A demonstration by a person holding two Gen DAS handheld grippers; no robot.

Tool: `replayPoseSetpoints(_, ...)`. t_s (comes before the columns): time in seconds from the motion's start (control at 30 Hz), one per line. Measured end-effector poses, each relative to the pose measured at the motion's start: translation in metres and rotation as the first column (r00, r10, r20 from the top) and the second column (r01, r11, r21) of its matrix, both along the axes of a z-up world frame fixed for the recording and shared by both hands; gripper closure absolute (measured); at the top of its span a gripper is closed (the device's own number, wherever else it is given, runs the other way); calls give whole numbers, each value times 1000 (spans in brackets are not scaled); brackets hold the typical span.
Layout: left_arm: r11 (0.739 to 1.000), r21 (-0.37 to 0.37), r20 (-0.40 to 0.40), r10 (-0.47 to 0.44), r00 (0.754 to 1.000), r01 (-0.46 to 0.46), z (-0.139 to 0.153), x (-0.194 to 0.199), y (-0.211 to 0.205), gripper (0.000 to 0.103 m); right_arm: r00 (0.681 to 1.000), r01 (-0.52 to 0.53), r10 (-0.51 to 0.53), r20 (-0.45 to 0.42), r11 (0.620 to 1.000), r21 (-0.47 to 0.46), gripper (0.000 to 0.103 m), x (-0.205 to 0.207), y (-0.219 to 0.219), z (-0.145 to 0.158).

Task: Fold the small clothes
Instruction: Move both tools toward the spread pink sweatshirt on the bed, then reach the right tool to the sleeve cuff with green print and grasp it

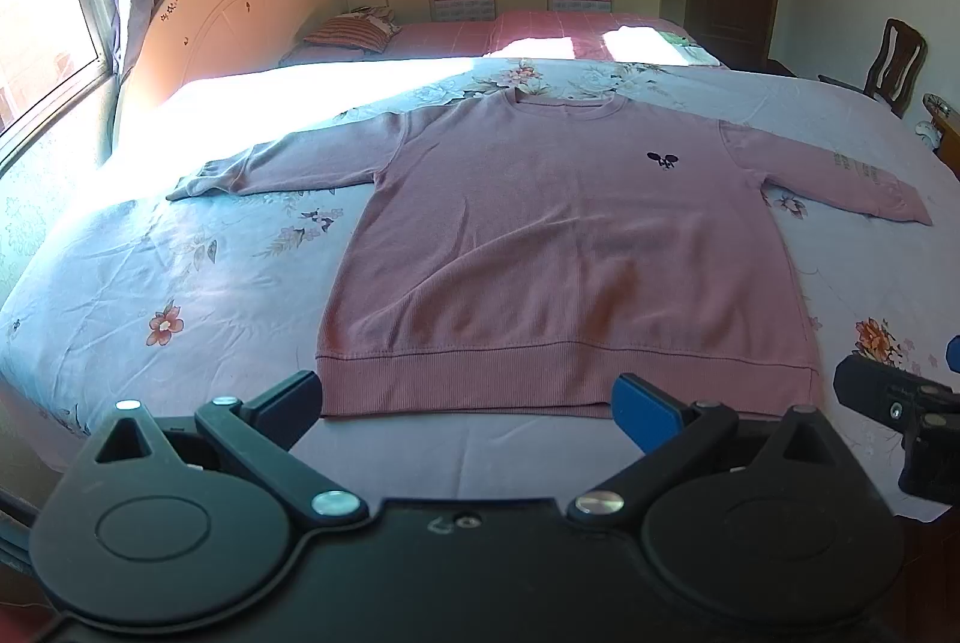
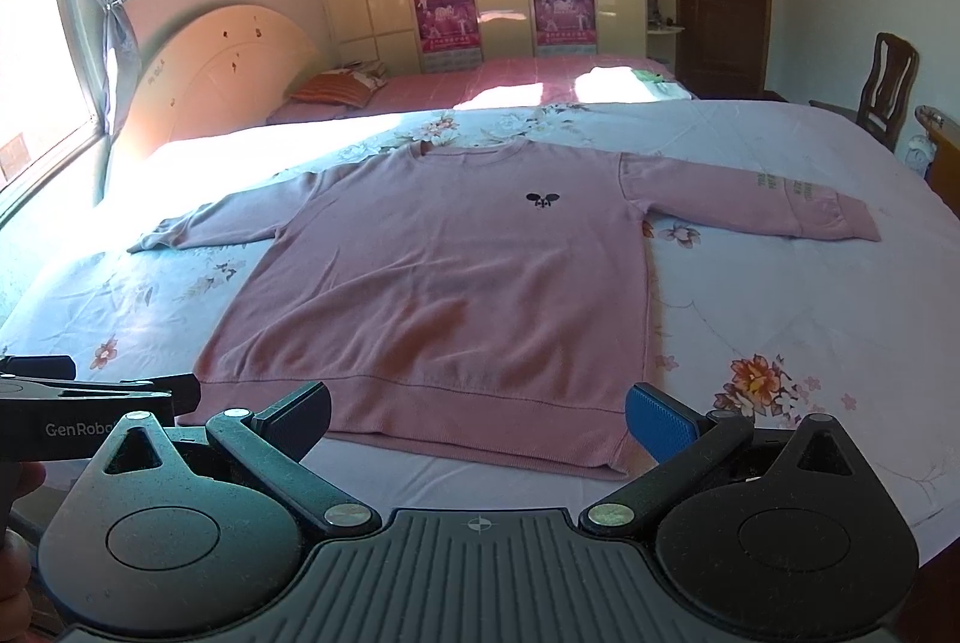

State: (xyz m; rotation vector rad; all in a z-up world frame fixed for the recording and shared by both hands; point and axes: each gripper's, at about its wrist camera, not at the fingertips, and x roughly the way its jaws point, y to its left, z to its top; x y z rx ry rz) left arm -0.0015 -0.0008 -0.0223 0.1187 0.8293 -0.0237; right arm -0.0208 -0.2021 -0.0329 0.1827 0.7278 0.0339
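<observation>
Nothing is folded yet: the pink sweatshirt [image 1: 558,247] lies flat and face up on the floral bedsheet [image 1: 180,283], sleeves out to both sides, its hem just ahead of my left tongs [image 1: 468,403] and right tongs [image 2: 477,418]. Both stand spread and empty. Every fold remains, probably sleeves first.

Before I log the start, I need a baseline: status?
Left gripper open, right gripper open, both empty. Pink sweater flat on bed, sleeves spread, unfolded. Nothing in the way.

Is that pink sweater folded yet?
No, the pink sweater lies spread flat on the bed, both sleeves stretched outward.
</observation>
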Motion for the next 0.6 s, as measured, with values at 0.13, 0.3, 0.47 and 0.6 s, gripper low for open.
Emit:
replayPoseSetpoints(0.13,1000,0,0,1,1000,-1,0,0,0,0,1000,2,-2,-3,1000,-3,0,1,1,0)
replayPoseSetpoints(0.3,1000,4,-2,-3,1000,3,-2,2,0,1,1000,4,-4,-4,1000,-8,0,4,1,-1)
replayPoseSetpoints(0.47,1000,1,-6,-2,1000,2,-5,7,-1,1,1000,12,-12,-8,1000,-6,0,6,-1,-4)
replayPoseSetpoints(0.6,1000,6,-3,-2,1000,2,-6,9,-1,1,1000,18,-18,-11,1000,-9,0,8,-2,-4)
